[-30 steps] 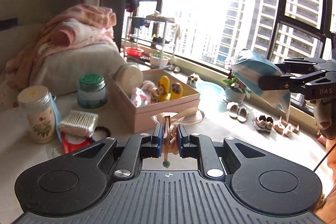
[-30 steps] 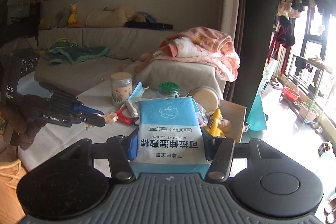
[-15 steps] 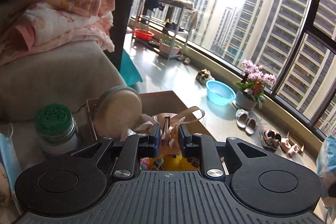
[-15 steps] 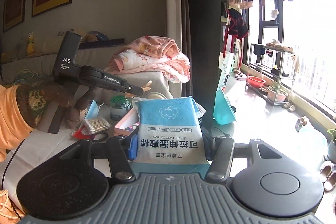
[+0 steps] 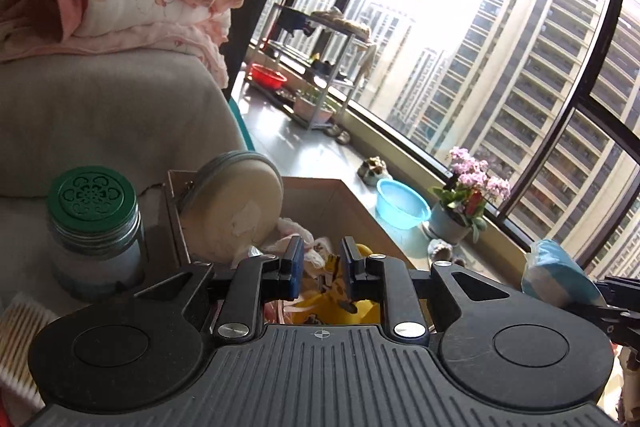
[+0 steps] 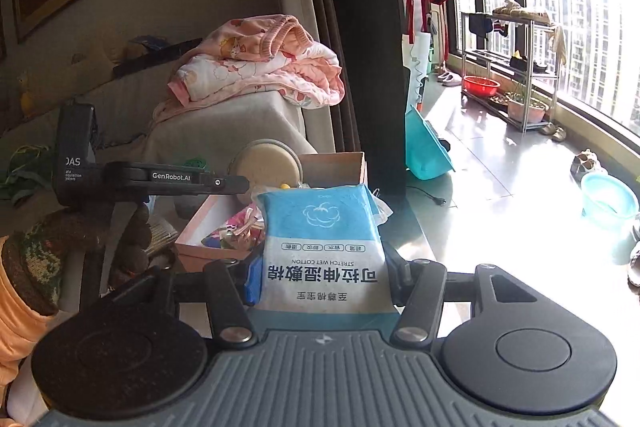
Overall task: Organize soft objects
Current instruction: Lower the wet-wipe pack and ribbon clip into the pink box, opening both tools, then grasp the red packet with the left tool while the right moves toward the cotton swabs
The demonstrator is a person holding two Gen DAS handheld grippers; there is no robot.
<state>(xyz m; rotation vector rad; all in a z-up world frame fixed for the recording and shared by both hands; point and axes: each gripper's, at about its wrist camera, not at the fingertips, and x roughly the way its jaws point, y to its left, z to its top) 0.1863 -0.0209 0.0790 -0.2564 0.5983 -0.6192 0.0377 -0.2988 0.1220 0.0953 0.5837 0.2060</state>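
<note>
Fingers (image 5: 295, 259) of the left gripper (image 5: 320, 263) stand spread apart with nothing between them, poised just over the open pink box (image 5: 340, 195) (its contents, a yellow toy (image 5: 332, 303) and some crumpled soft bits, show through the gap). The right gripper (image 6: 320, 267) pinches a blue and white cotton pack (image 6: 324, 247) by its lower part, the fingers pressed into both long sides. That pack is held in the air at about five o'clock from the box in the right wrist view, near its front corner and not yet over the opening. Its long axis runs straight out along the fingers, sealed far end aimed at twelve o'clock toward the box and the round cream pouch (image 6: 268, 167) leaning inside it; the print reads upside down from this side. What worries me is crowding: the left gripper (image 6: 160, 179) hangs over the box from nine o'clock, and if the pack is carried in now the two tools could knock together. The box also looks quite full, so a pack laid flat may ride up on the toy and the pouch and slide off the rim, or nudge the green lidded jar (image 5: 94, 227) standing just beside the box at its nine o'clock side. A soft pack gripped low could also sag or slip when tipped.
</note>
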